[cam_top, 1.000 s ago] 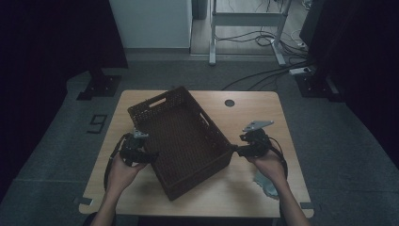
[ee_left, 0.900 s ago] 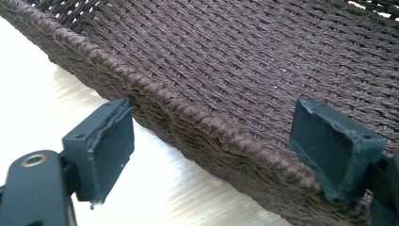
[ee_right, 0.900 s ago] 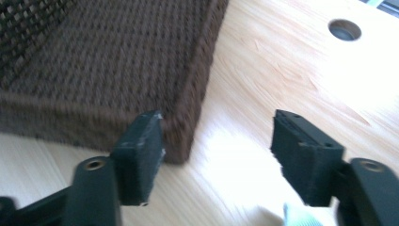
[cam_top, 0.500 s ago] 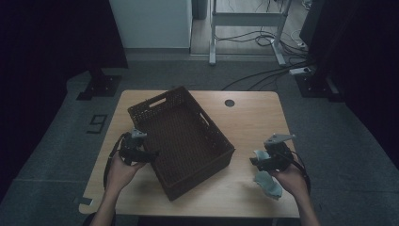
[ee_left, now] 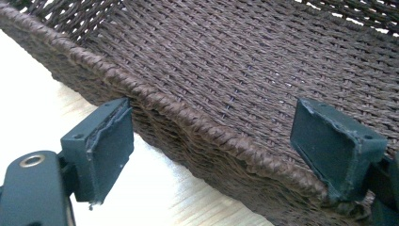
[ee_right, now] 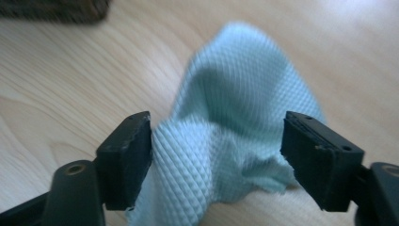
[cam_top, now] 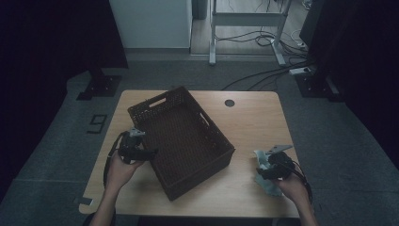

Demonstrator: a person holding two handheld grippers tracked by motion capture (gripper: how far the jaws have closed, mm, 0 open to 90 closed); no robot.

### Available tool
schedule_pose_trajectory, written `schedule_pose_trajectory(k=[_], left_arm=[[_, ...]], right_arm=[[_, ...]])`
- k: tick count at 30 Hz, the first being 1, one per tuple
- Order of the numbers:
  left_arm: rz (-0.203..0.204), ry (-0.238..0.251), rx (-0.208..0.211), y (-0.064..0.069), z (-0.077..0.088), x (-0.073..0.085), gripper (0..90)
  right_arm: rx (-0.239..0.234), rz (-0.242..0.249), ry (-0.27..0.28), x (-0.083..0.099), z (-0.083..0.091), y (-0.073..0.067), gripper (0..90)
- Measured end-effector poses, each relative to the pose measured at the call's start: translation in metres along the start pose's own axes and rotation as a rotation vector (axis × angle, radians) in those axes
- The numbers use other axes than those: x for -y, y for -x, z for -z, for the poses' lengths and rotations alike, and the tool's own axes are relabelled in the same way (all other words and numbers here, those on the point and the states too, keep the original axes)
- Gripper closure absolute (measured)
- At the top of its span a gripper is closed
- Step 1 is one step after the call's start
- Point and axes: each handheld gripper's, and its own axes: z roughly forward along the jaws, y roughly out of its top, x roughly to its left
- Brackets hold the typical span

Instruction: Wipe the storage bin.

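Right gripper (ee_right: 216, 155) low over the cloth (ee_right: 235, 127), jaws spread and just been closing, a raised fold of the weave between the pads; left pad brushing it, right pad clear, no squeeze yet. Cloth crumpled on the table (cam_top: 244, 117) near its right front corner, near end cut off below the jaws. Further left, left gripper (ee_left: 211, 141) wide, straddling the basket (ee_left: 226, 70) rim, pads off it. Basket's far wall out of frame.

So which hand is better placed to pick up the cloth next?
The right. Its gripper has the cloth between its jaws, which have just been closing but don't yet pinch it. The left gripper straddles the basket rim across the table.
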Motion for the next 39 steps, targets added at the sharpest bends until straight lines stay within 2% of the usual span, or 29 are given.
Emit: schedule_pose_trajectory(k=[4, 7, 10, 13, 19, 26, 31, 39], left_arm=[[-0.012, 0.002, 0.004, 0.000, 0.000, 0.000, 15.0], [-0.003, 0.002, 0.023, -0.001, -0.001, 0.001, 16.1], [-0.001, 0.004, 0.029, -0.001, -0.002, 0.001, 16.1], [-0.005, 0.006, 0.031, -0.001, -0.002, 0.002, 16.2], [-0.011, 0.004, 0.032, -0.001, -0.002, 0.001, 16.5], [-0.010, 0.001, 0.032, -0.001, -0.002, 0.001, 16.8], [-0.009, 0.002, 0.032, 0.000, -0.002, 0.001, 16.9], [-0.010, -0.010, 0.018, 0.002, -0.001, 0.000, 17.6]], right_arm=[[-0.007, -0.011, -0.016, 0.009, -0.009, 0.004, 34.6], [-0.038, -0.033, -0.001, 0.013, -0.011, 0.007, 44.4], [-0.070, -0.061, -0.014, 0.015, -0.014, 0.008, 53.2], [-0.099, -0.066, -0.023, 0.015, -0.012, 0.008, 68.0], [-0.070, -0.051, -0.019, 0.014, -0.010, 0.002, 74.0], [-0.046, -0.032, 0.021, 0.011, -0.002, -0.005, 74.7], [-0.050, -0.035, 0.076, 0.008, 0.009, -0.007, 74.7], [-0.091, -0.050, 0.189, -0.003, 0.023, -0.016, 74.5]])
